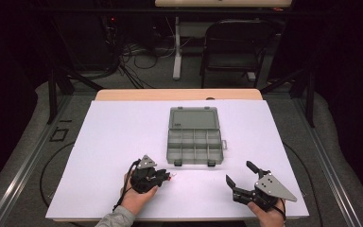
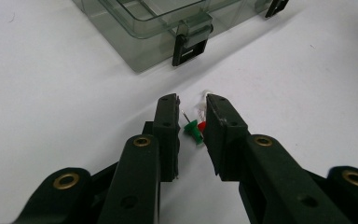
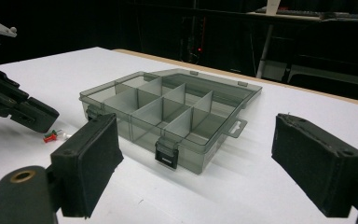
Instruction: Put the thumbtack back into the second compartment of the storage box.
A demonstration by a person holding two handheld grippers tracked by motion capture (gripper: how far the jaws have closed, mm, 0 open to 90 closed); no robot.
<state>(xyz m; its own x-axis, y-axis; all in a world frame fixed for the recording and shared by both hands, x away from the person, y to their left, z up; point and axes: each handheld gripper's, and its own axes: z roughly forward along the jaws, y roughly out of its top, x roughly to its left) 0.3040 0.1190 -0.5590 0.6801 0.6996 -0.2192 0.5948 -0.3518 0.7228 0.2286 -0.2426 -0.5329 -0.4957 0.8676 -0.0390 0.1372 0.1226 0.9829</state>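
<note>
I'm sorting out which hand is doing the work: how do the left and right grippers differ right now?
The left gripper has its jaws narrowed around a green pushpin and a red one; the right gripper stands wide open with nothing between its jaws. The left is low over the pins; the right points toward the open compartment box. Both are black, two-jawed and hand-held.

White table (image 1: 123, 137) — open organizer box (image 1: 194, 142), pushpins (image 2: 195, 129) (green, red).

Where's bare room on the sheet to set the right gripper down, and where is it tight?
Free: the white sheet left of the open organizer box, and the strip right of the box above the right gripper. Crowded: the box's near edge, where the left gripper straddles the pushpins.
</note>
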